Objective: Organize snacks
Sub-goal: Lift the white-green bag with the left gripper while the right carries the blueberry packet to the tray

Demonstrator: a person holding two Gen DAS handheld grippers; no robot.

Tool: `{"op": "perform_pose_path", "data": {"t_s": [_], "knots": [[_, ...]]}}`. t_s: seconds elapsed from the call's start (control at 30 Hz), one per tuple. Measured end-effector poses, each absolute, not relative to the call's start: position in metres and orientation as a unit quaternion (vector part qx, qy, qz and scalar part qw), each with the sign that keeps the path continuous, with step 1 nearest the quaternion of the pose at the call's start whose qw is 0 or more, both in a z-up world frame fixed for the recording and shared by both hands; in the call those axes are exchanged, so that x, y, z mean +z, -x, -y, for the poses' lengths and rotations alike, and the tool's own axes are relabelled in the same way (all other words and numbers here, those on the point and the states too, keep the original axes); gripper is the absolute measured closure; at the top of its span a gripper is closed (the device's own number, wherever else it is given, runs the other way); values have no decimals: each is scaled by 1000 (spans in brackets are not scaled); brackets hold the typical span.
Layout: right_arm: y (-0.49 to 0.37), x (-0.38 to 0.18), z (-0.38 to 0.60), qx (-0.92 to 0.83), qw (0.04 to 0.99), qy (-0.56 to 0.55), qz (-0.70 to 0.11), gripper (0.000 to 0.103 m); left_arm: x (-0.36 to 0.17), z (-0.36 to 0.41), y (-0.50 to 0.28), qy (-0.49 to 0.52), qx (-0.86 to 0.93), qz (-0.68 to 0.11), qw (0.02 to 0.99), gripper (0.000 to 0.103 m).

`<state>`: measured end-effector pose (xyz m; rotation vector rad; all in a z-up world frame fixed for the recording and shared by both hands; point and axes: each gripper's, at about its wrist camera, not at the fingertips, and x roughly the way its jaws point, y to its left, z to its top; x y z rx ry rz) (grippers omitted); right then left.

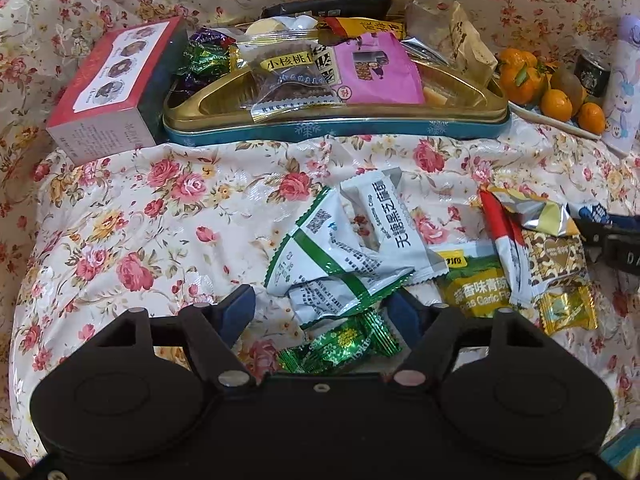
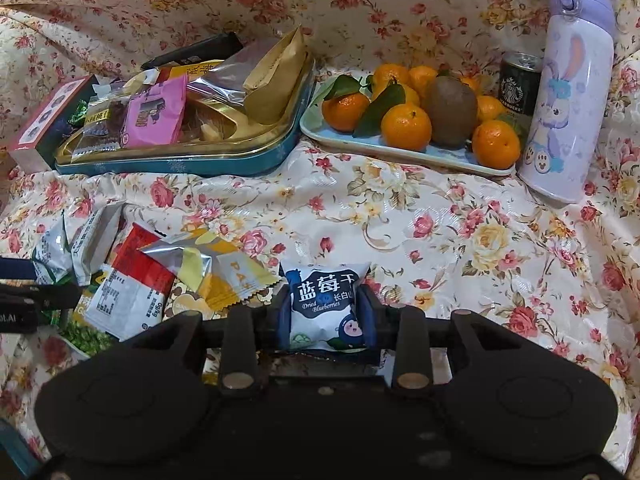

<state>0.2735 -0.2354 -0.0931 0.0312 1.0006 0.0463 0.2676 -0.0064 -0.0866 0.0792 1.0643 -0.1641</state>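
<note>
A teal tin (image 1: 336,126) with a gold tray stands at the back, holding several wrapped snacks. Loose packets lie on the floral cloth in front of it: a green-and-white packet (image 1: 320,264), a white sesame packet (image 1: 396,224), a green foil candy (image 1: 344,340) and a green pea packet (image 1: 472,292). My left gripper (image 1: 320,314) is open above them, with the green-and-white packet and the candy between its fingers, untouched. My right gripper (image 2: 325,300) is shut on a white-and-blue dried blueberry packet (image 2: 326,308), held upright just right of the pile.
A red box (image 1: 108,88) stands against the tin's left side. To the tin's right is a pale blue plate (image 2: 400,148) with tangerines and a kiwi, then a dark can (image 2: 516,84) and a purple bottle (image 2: 572,92). The cloth rises in folds behind.
</note>
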Motion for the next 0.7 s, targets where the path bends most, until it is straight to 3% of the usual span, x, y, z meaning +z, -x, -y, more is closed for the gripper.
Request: {"op": "perform_pose_path", "data": {"t_s": [0.7], "knots": [[-271,-94,233,25,880,-9,-474,67,-60,13,-276,-67,-130,-474,868,38]]}}
